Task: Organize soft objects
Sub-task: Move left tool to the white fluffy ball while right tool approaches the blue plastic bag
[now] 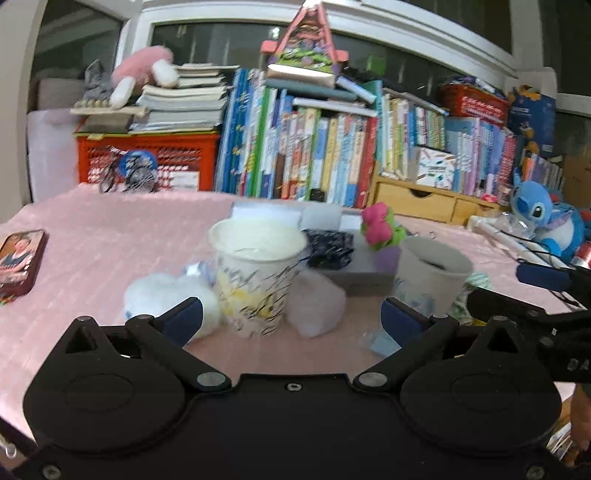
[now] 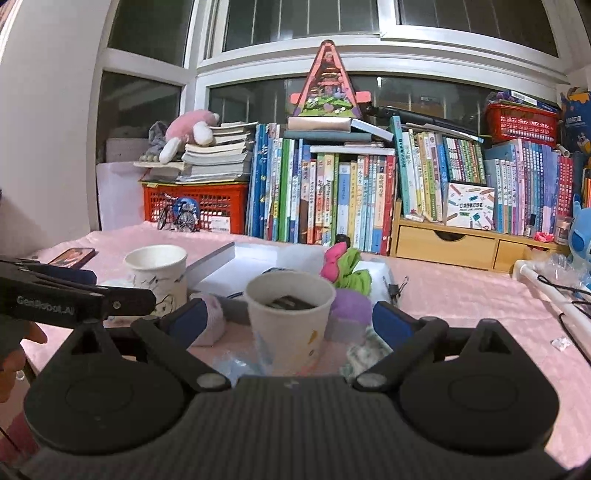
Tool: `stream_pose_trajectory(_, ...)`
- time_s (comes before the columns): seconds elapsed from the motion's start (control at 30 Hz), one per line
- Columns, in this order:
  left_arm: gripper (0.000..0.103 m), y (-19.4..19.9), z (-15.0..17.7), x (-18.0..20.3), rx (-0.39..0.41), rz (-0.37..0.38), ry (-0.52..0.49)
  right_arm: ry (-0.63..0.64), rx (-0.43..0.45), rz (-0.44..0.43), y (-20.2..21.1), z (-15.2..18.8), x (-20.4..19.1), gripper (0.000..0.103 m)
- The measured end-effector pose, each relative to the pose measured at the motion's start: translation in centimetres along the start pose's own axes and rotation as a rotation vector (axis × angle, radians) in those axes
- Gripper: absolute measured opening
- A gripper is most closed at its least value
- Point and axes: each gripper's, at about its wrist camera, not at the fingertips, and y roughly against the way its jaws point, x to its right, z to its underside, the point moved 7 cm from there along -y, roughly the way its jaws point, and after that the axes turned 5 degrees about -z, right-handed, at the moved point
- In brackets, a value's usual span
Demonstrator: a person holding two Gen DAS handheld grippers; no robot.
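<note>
Soft objects [image 1: 168, 295] lie beside two paper cups [image 1: 258, 266] on the table [image 1: 110, 236], so both tongs [image 1: 291, 314] [image 2: 291, 321] gape empty, each framing a cup.

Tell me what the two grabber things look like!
Both are black plastic. The left gripper and right gripper each have two arms with silver screws, round bumps behind, and blue pads at the fingertips. One side carries white lettering.

Soft indoor light fills both pictures, and the dark glass windows [image 2: 295, 22] let in no daylight. The left wrist view is blurry; the right is sharper. Straight lines bend near the rounded, dark corners.
</note>
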Motion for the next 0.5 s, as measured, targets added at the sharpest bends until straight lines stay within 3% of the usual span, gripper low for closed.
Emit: stream_pose_trajectory(0.5,0.103,-2.3,0.9,-6.1,-0.011,-0.183,0.041,-0.004,-0.064,-0.001,-1.5,3.0,-2.7,0.100)
